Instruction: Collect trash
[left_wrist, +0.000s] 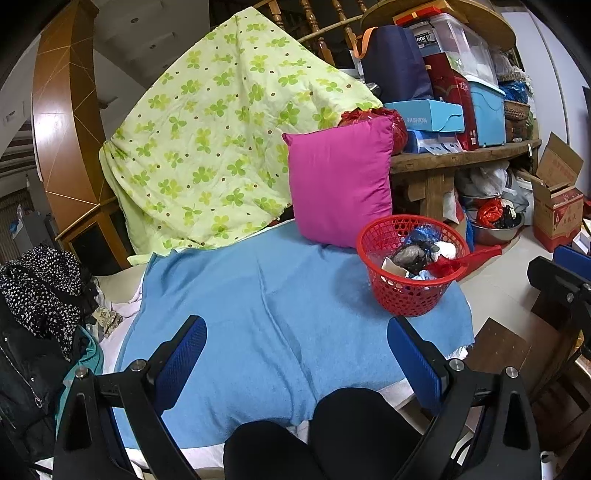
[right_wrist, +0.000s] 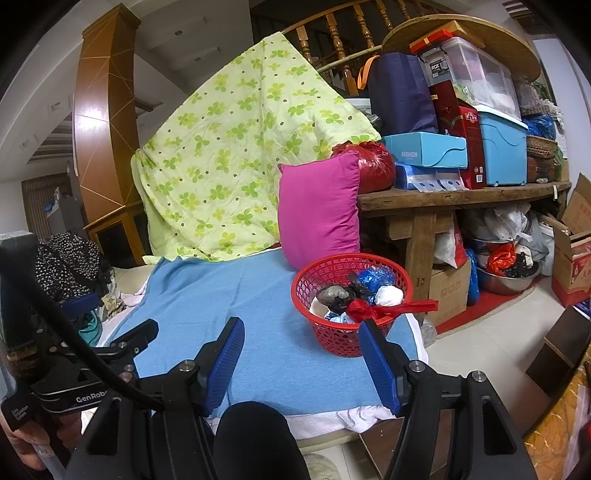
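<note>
Both the left gripper (left_wrist: 297, 354) and right gripper (right_wrist: 301, 360) gape wide, holding nothing (trash already fills the red basket (right_wrist: 345, 338) beyond the right fingertip); check the blue towel (left_wrist: 258, 314) ahead for strays.

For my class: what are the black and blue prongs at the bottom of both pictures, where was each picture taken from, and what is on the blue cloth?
No robot here: a person holds a two-finger gripper in each hand, each carrying a forward-looking fisheye camera. One picture looks along the left gripper, the other along the right gripper. Both have their jaws open and hold nothing. On the blue towel stands a red basket already holding crumpled bags and wrappers. A pink cushion leans behind it, beside a green-patterned quilt. The dark shapes at the bottom are the person's knees.
</note>
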